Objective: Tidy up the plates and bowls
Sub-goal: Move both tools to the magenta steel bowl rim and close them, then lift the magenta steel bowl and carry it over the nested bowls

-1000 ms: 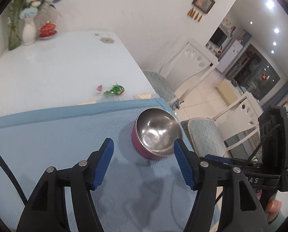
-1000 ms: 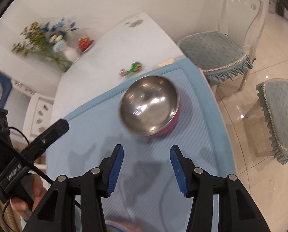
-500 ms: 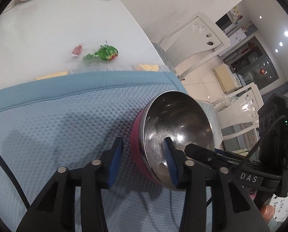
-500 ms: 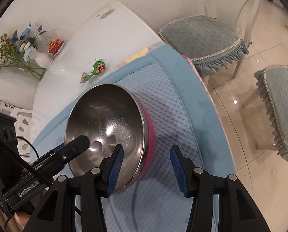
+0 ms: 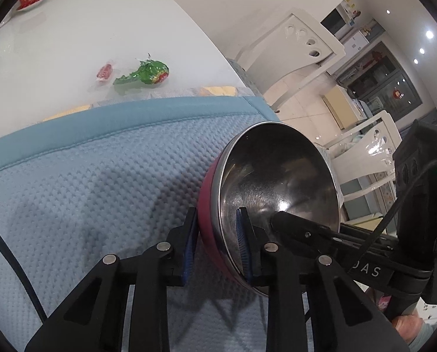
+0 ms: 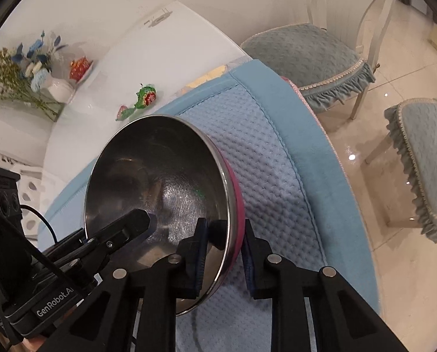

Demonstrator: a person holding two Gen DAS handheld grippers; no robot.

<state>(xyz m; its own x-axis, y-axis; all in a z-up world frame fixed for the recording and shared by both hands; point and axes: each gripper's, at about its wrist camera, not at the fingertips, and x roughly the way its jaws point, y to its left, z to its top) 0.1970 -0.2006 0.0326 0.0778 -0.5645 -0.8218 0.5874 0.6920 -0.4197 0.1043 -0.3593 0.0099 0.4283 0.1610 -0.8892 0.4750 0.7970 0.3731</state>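
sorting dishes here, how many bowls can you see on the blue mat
1: a steel bowl with a pink outside, on the mat near its far right corner, its rim pinched on opposite sides by both grippers. Others may be out of frame.

"GenRobot.A" in white on the black body of the left gripper (image 6: 117, 236), low at the near left in the right wrist view, last letters cut off. "DAS" in pale letters, first letter half hidden, on the black body of the right gripper (image 5: 280, 220), low at the near right in the left wrist view. Nothing else legible; print on the far fridge too small.
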